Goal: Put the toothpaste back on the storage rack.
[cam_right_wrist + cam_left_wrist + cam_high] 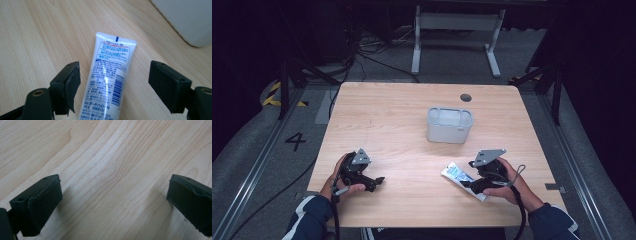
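Lay flat on the light wooden bench [412,105], near its front right: a white toothpaste tube [110,80] with blue print and a barcode on the upturned side. Ran with its long axis diagonally in the high view, flat crimped end toward the middle of the bench, other end hidden under the right gripper [479,184]. Looked soft and glossy, flattened and broad at the crimp.

Held by a hand at the bench's front right, the right gripper; its two black fingers [68,85] spread wide, one on each side of the tube, apart from it in the right gripper view. Carried a grey three-cornered plate on top and trailed a cable.

Held low over bare wood at the front left, the left gripper [374,183]; fingers [42,200] likewise spread, nothing between them but wood grain. Showed matte, blocky pads with slightly ragged edges.

Stood near the bench's centre, well apart from both grippers: a pale grey rectangular container [450,125] with rounded corners, open-topped, plastic by its look.

Marked by a small dark round hole [466,97] near the far edge, the bench top. Beyond it: grey floor, loose black cables, a white metal frame [457,35], dark surroundings.
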The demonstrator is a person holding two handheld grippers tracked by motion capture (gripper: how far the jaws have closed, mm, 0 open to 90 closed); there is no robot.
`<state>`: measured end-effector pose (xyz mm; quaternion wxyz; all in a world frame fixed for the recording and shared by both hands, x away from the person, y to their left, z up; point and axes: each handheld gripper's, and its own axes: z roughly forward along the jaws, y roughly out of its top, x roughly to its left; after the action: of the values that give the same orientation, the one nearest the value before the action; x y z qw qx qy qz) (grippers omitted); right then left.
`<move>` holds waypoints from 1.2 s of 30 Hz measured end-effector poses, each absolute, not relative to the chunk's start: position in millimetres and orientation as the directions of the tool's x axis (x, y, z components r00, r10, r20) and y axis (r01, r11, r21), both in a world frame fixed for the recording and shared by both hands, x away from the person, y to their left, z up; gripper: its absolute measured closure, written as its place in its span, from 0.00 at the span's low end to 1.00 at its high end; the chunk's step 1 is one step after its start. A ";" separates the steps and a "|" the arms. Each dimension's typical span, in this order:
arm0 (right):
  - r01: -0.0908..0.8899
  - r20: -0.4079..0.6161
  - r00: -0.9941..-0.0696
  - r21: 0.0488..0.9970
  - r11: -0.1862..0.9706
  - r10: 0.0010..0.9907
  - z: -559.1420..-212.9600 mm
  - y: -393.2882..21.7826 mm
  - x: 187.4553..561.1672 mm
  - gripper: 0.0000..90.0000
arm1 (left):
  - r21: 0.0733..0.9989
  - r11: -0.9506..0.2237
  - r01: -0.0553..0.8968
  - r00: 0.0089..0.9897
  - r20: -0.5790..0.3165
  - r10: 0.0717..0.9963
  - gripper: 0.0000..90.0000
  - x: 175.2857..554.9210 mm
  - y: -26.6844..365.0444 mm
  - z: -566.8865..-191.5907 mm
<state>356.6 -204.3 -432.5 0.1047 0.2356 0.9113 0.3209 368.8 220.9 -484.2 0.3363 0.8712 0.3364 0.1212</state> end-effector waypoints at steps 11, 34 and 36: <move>0.389 -0.025 -0.879 0.541 0.745 0.477 -446.9 -187.1 366.5 0.29 | 0.668 -0.548 0.504 0.745 -0.015 0.667 0.01 368.8 221.0 -484.3; 0.435 -0.004 -0.879 0.401 0.806 0.476 -451.8 -163.3 381.0 0.45 | 0.667 -0.549 0.504 0.745 -0.015 0.666 0.01 368.8 221.1 -484.3; 0.432 -0.005 -0.881 0.396 0.810 0.473 -451.3 -162.5 379.6 0.47 | 0.668 -0.548 0.504 0.745 -0.015 0.666 0.01 368.8 221.0 -484.3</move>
<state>379.6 -162.5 -451.3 0.0518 0.2382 0.9499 0.1956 368.8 221.0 -484.3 0.3365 0.8715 0.3357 0.1209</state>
